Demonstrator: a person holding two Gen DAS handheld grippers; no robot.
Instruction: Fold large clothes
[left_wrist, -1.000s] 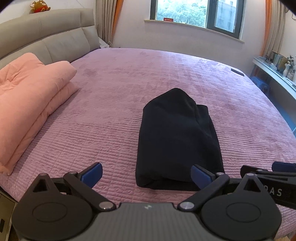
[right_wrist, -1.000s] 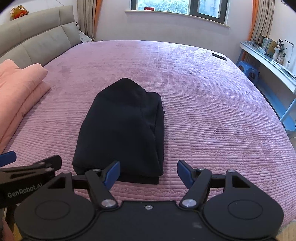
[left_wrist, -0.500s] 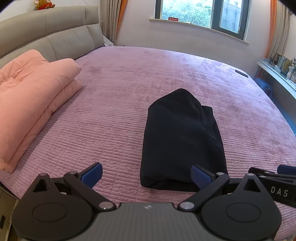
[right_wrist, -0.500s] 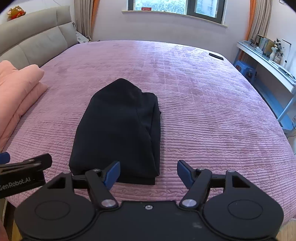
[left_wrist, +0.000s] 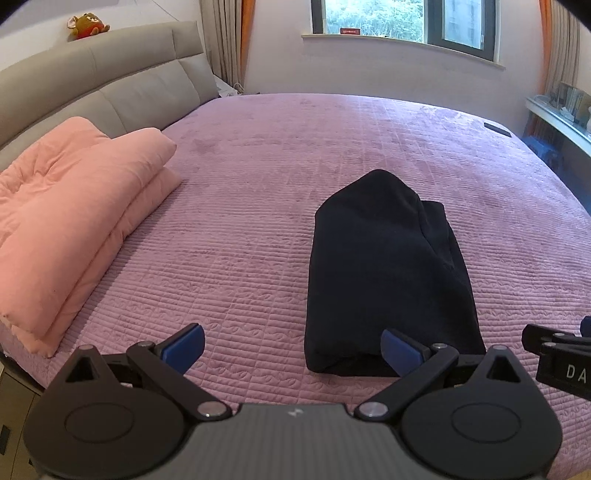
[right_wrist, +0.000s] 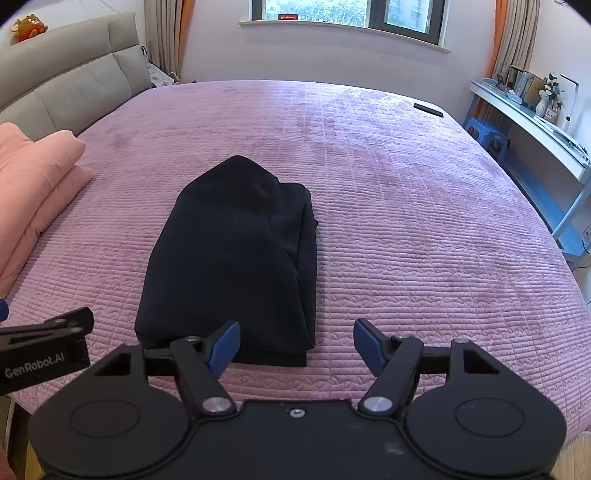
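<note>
A black garment (left_wrist: 388, 269) lies folded into a compact rectangle on the purple quilted bed (left_wrist: 258, 206); its hood end points to the window. It also shows in the right wrist view (right_wrist: 236, 258). My left gripper (left_wrist: 293, 349) is open and empty, held above the bed's near edge, left of the garment's near end. My right gripper (right_wrist: 295, 345) is open and empty, just short of the garment's near right corner. Neither touches the cloth.
A folded pink duvet (left_wrist: 70, 221) lies at the left by the grey headboard (left_wrist: 103, 85). A dark remote (right_wrist: 427, 109) rests near the far right edge. A shelf (right_wrist: 535, 125) and blue stool (right_wrist: 487, 136) stand right of the bed.
Both grippers have drawn back and up from the folded garment, so it sits a little farther away in both views. The garment has not moved. The jaws stay open.
</note>
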